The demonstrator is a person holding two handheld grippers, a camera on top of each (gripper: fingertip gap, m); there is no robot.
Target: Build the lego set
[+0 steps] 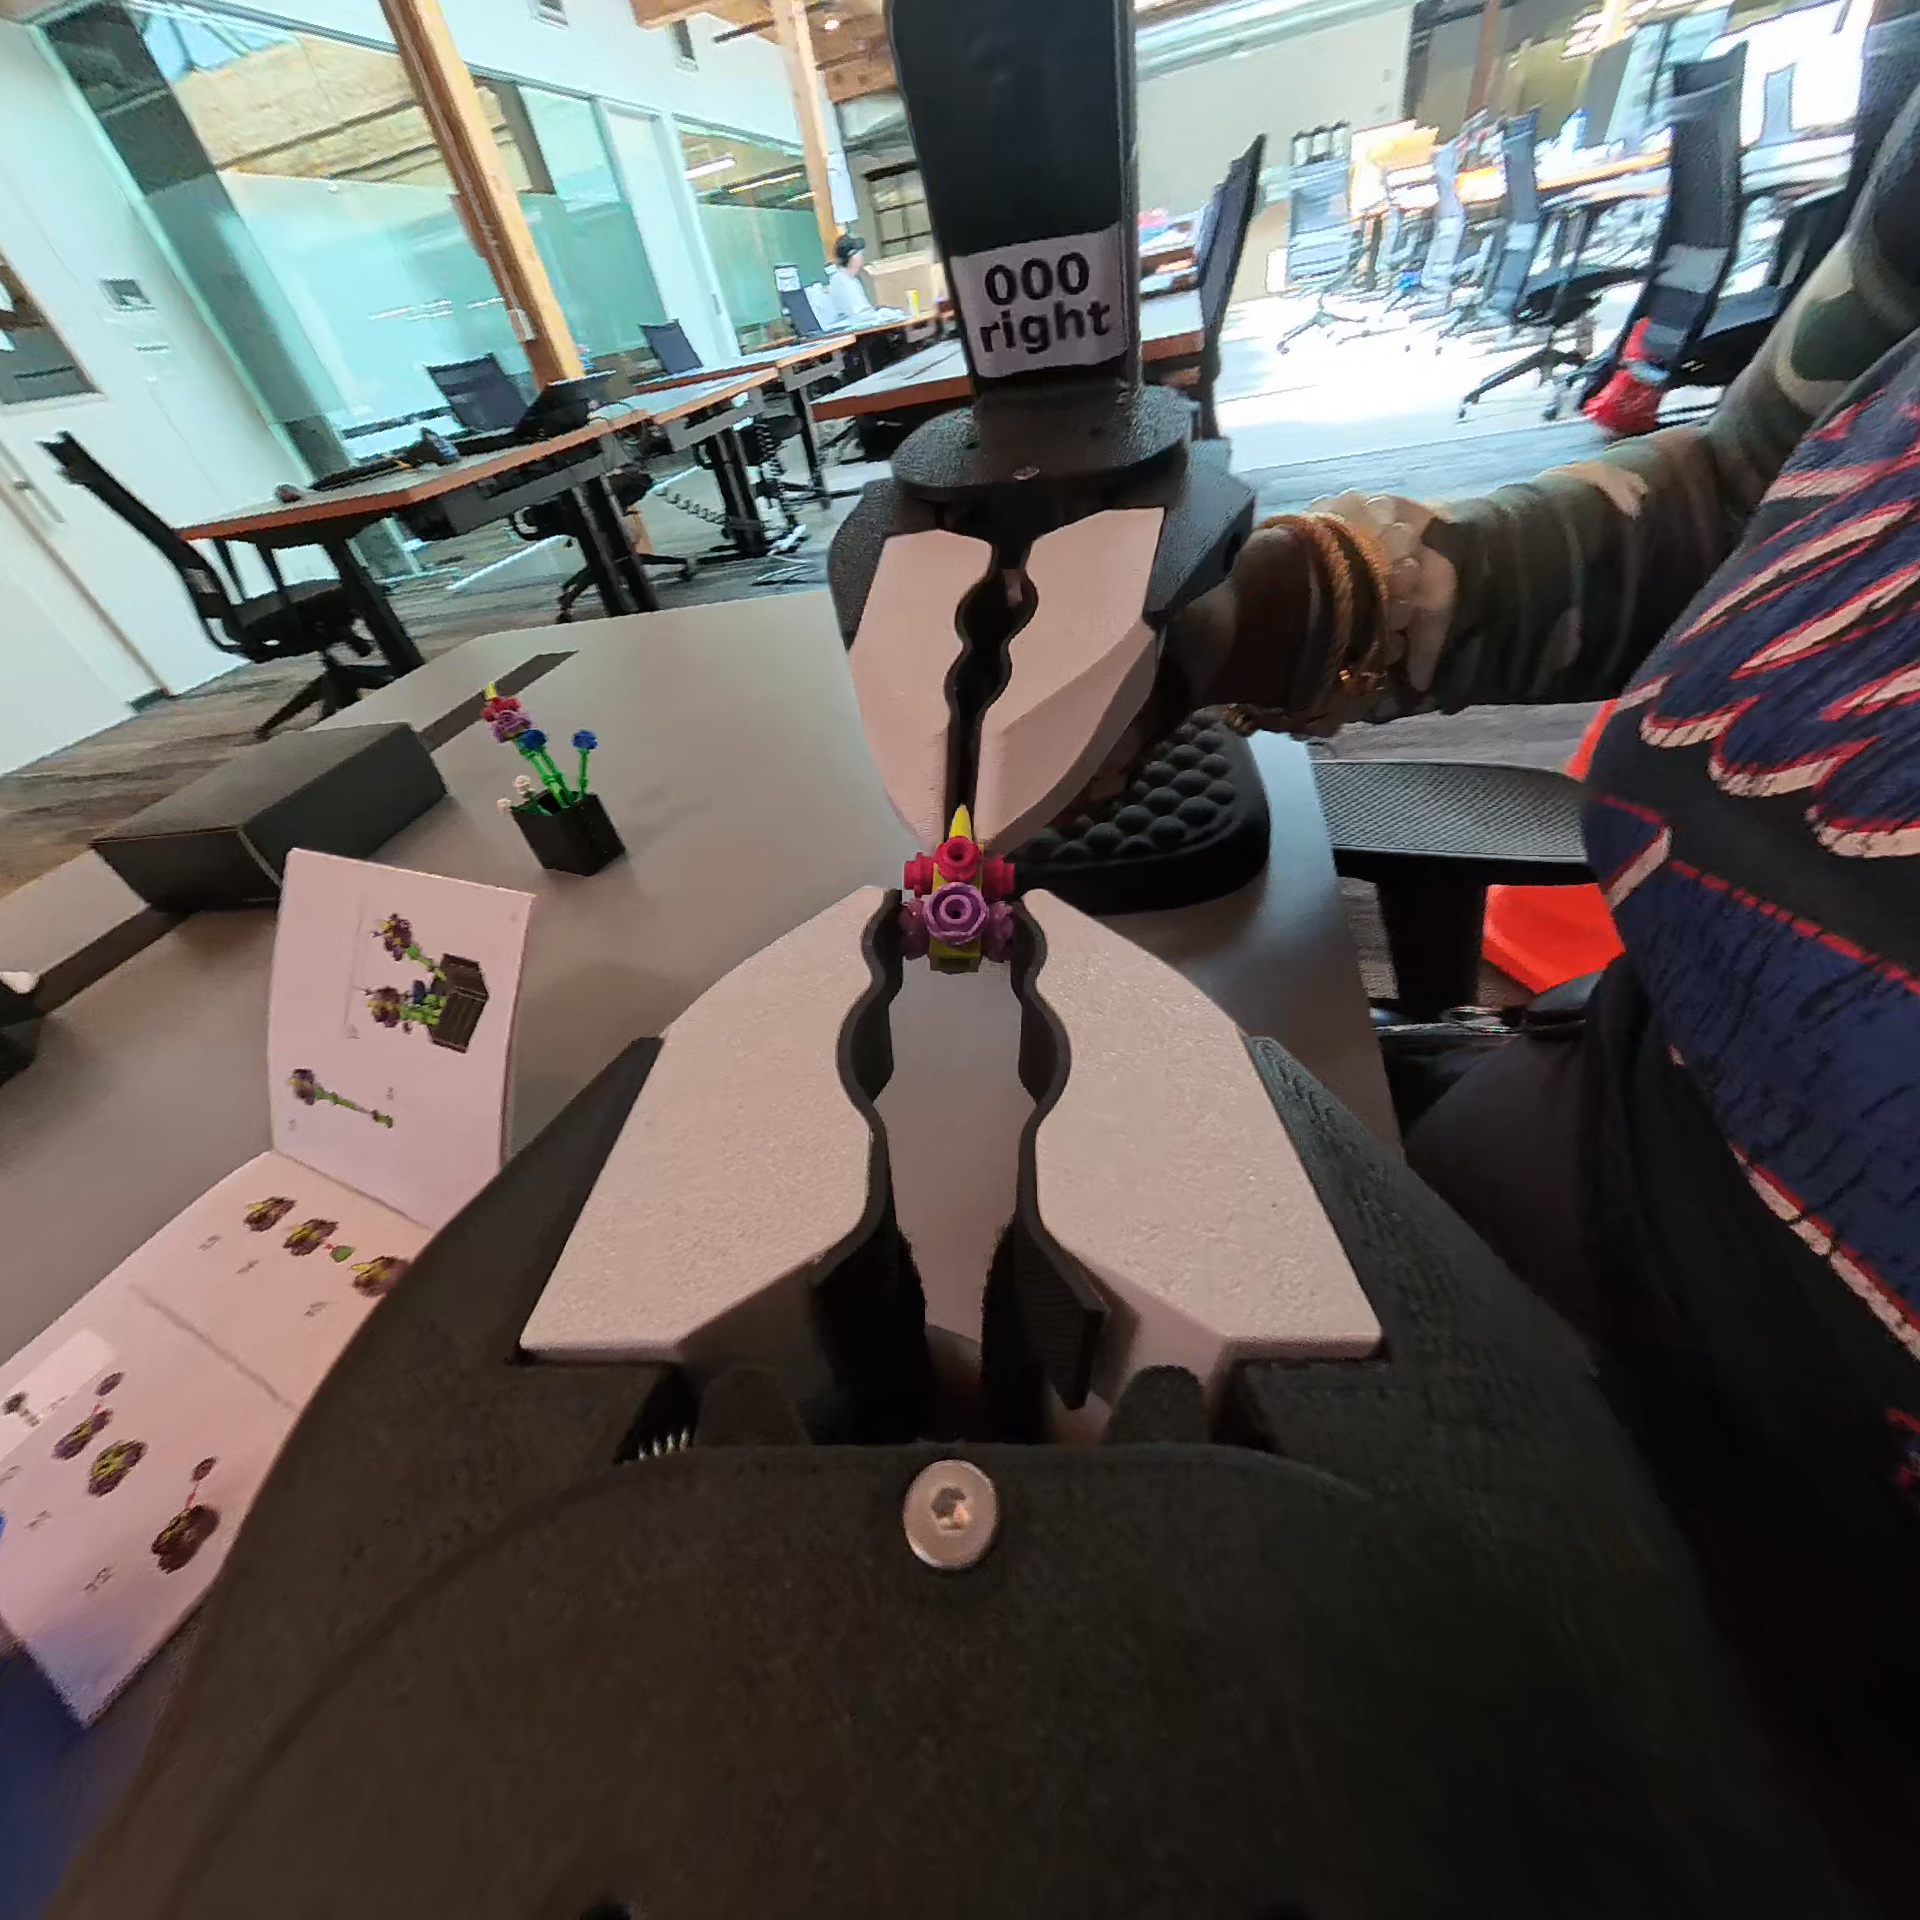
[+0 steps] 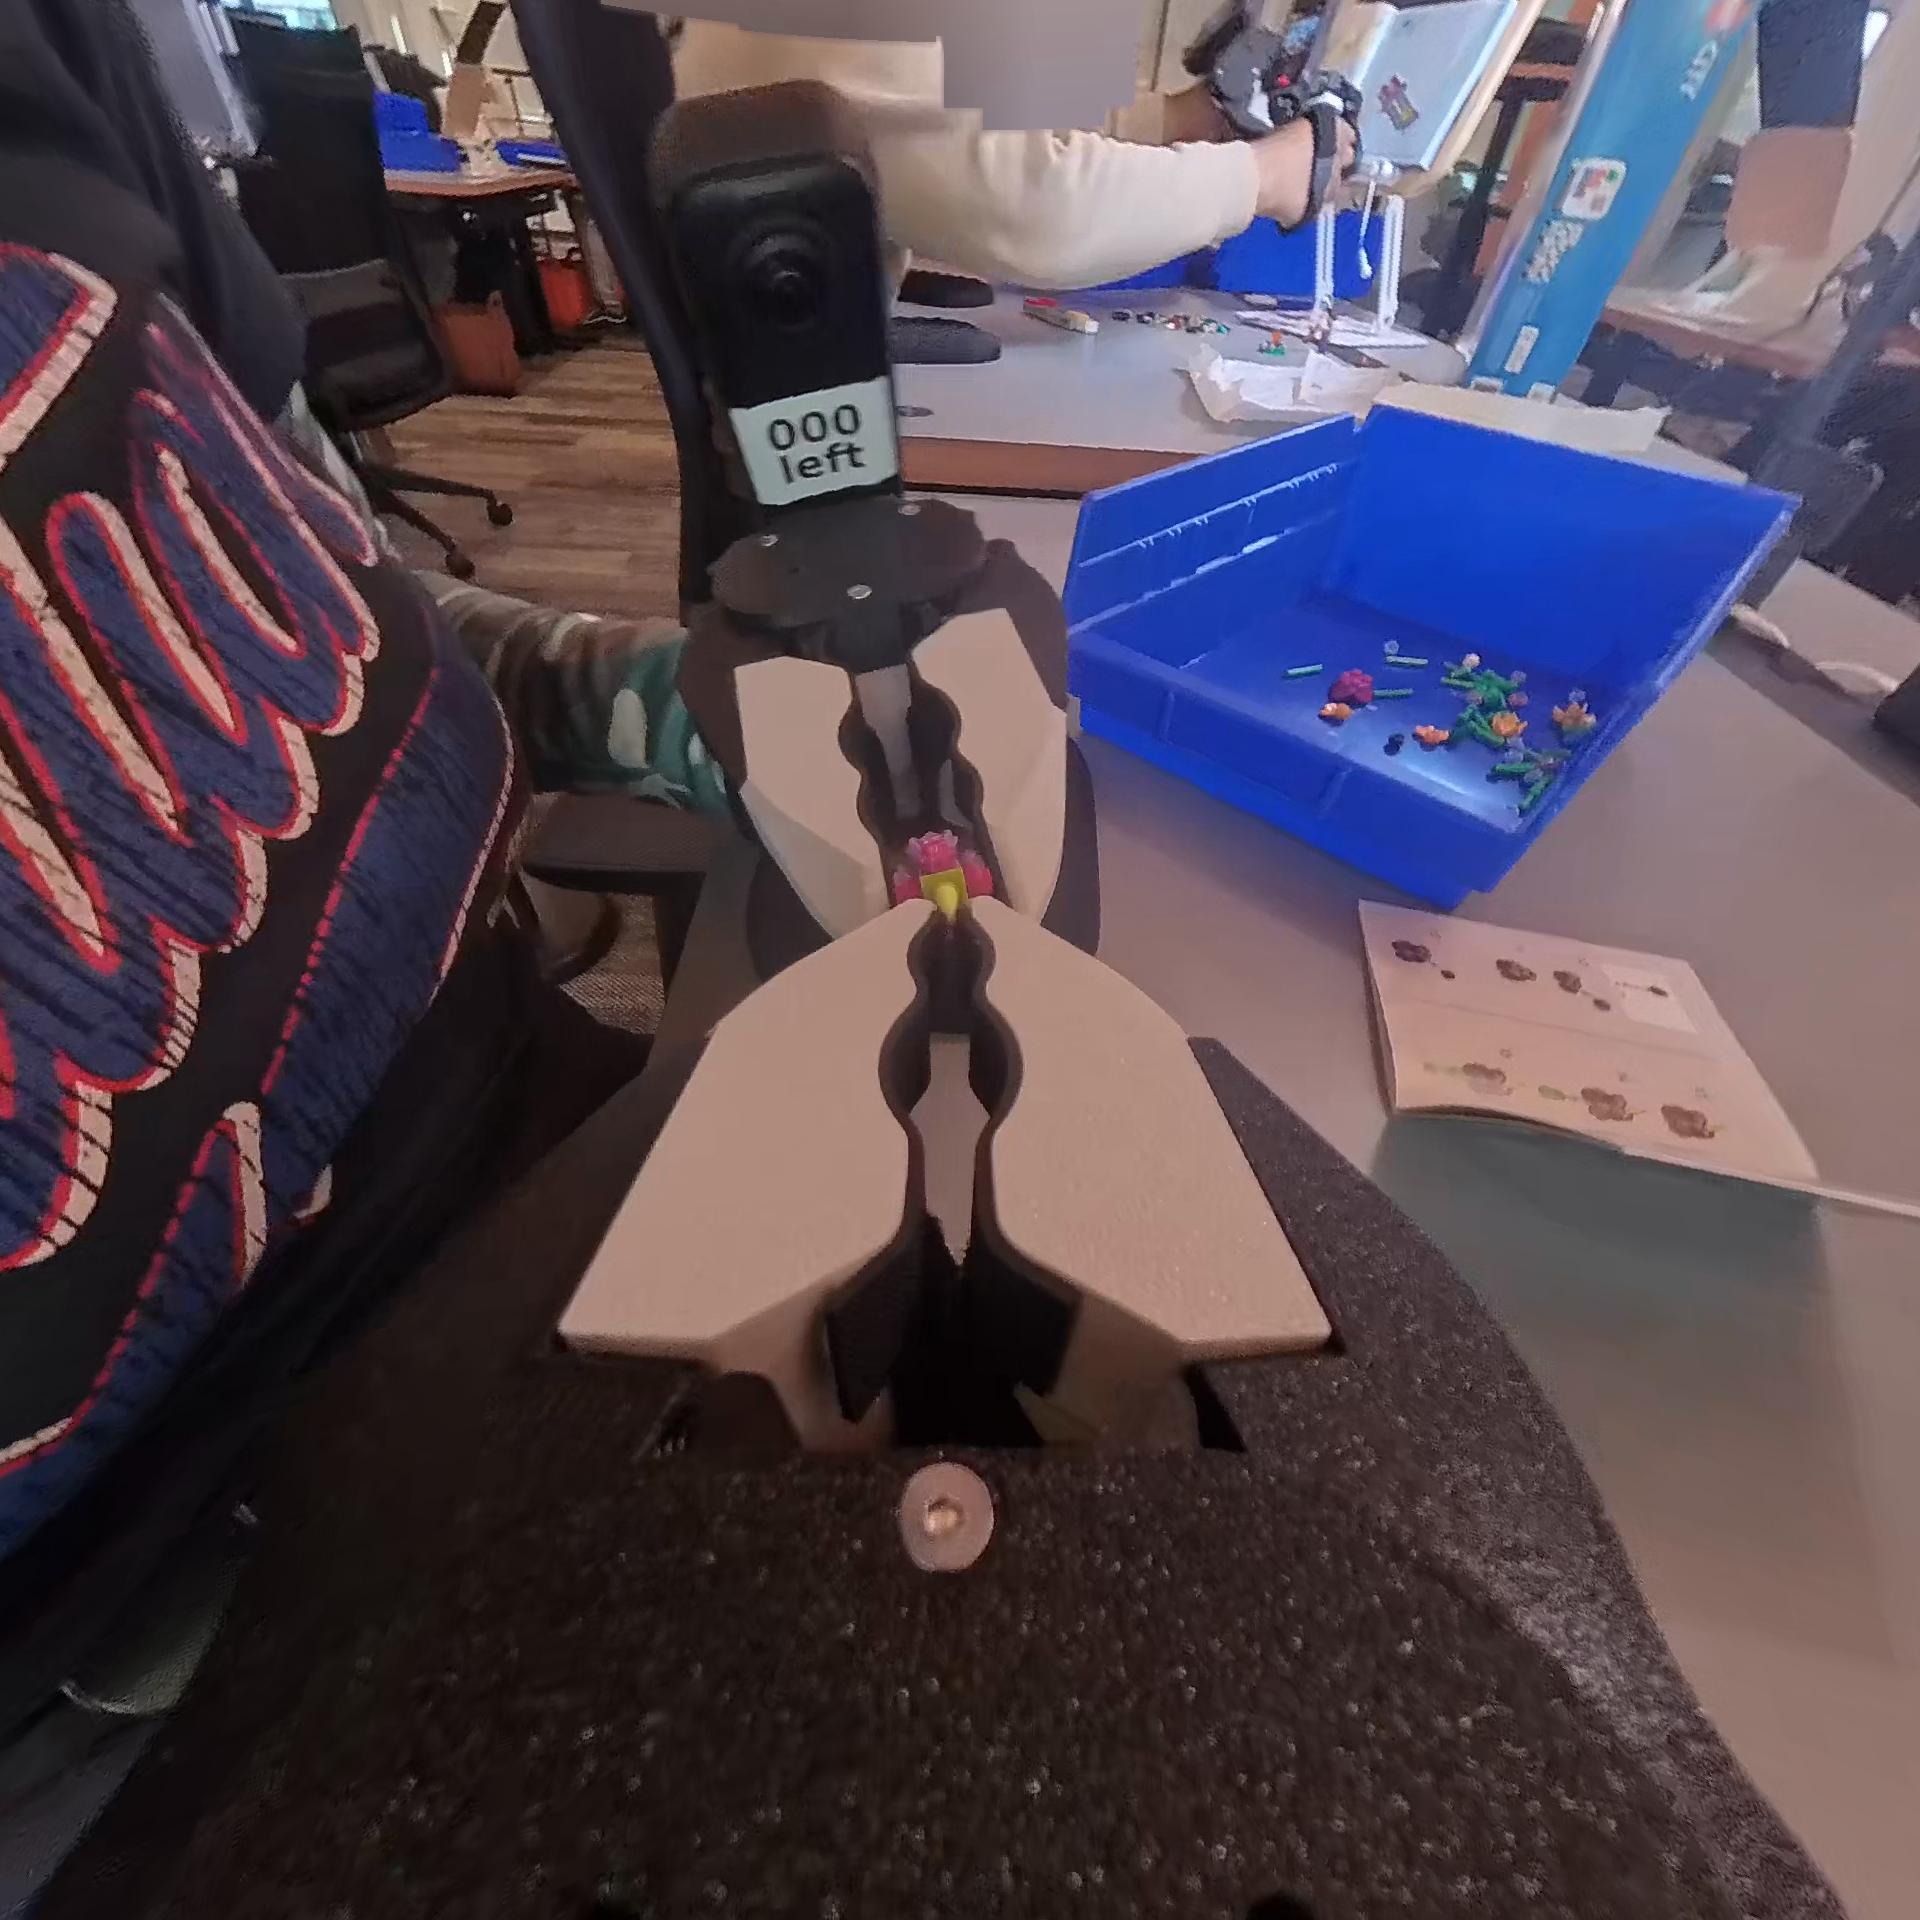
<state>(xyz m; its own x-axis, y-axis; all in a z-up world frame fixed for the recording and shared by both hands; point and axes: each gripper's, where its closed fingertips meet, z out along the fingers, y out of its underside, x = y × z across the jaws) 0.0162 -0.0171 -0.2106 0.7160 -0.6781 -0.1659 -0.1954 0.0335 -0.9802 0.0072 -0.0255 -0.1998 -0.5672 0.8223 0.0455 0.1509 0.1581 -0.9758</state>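
Your left gripper (image 1: 954, 940) pinches the small flower cluster (image 1: 956, 902) at its fingertips, its jaws closed onto the lime-green base with the purple and magenta blossoms poking out above; your right gripper (image 2: 948, 914) faces it tip to tip, its jaws pressed together on the yellow-green pointed piece (image 2: 948, 891) at the top of that same cluster; so both of your tools grip the one piece, held in the air above the grey table (image 1: 727, 727) rather than resting on it; seen from the left wrist view, your right gripper (image 1: 971, 831) comes in from beyond, its white fingers (image 1: 914, 665) narrowing to the yellow tip; off to your left on the table stands a black pot (image 1: 569, 831) with blue flowers on green stems and another magenta and purple cluster upright in it; the instruction booklet (image 1: 395, 1029) lies open near your left gripper, one page curling upward; in the right wrist view a blue bin (image 2: 1434, 665) sits on the table beyond the booklet (image 2: 1558, 1049), with loose green, orange and pink pieces (image 2: 1475, 717) scattered on its floor
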